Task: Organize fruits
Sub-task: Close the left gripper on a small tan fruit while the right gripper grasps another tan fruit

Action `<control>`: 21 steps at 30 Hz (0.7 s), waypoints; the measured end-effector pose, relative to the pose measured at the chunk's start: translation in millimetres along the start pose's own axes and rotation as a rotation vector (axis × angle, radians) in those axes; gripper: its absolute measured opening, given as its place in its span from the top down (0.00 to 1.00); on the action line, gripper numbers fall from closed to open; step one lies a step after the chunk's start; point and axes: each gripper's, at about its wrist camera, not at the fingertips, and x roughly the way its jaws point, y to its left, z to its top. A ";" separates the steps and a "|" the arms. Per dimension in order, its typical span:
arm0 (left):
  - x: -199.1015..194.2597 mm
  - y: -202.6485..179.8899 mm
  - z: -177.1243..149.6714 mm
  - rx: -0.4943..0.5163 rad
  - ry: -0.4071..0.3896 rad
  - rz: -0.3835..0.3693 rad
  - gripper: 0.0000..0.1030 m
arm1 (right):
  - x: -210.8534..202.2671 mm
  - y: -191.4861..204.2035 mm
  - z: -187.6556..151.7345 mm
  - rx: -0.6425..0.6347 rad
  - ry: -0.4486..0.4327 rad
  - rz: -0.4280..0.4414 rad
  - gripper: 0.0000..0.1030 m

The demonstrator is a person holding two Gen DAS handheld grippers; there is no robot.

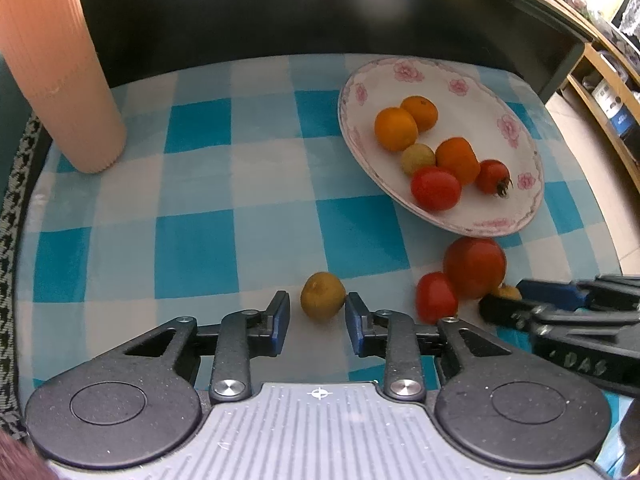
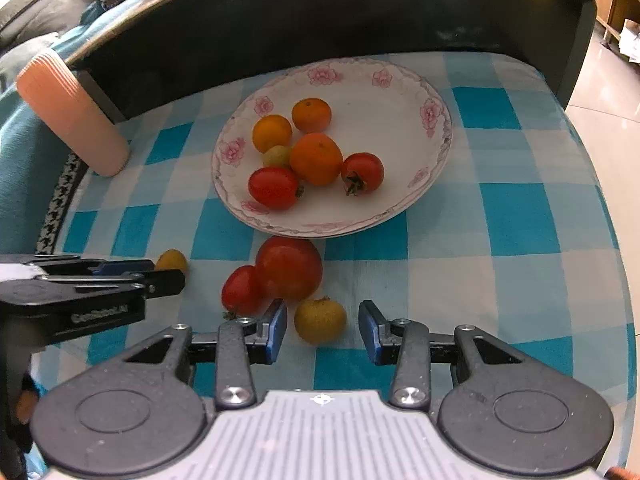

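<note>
A flowered white plate holds several oranges, two red tomatoes and a small yellow-green fruit. On the checked cloth in front of it lie a big tomato, a small tomato and two small yellow fruits. My left gripper is open around one yellow fruit. My right gripper is open around the other yellow fruit.
A ribbed pink cylinder stands at the cloth's far left. A black raised edge runs behind the blue checked cloth. Wooden shelves and floor lie to the right.
</note>
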 end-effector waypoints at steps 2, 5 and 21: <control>0.1 0.7 0.1 -0.003 0.000 -0.004 0.57 | 4.3 1.9 -0.2 -0.014 0.009 -0.006 0.49; 3.7 -0.5 1.7 -0.005 0.004 -0.003 0.54 | 3.4 4.6 -1.2 -0.041 0.005 -0.019 0.49; -13.7 -19.7 -13.8 0.034 -0.016 -0.012 0.65 | -21.6 8.5 -13.3 -0.085 -0.025 -0.038 0.58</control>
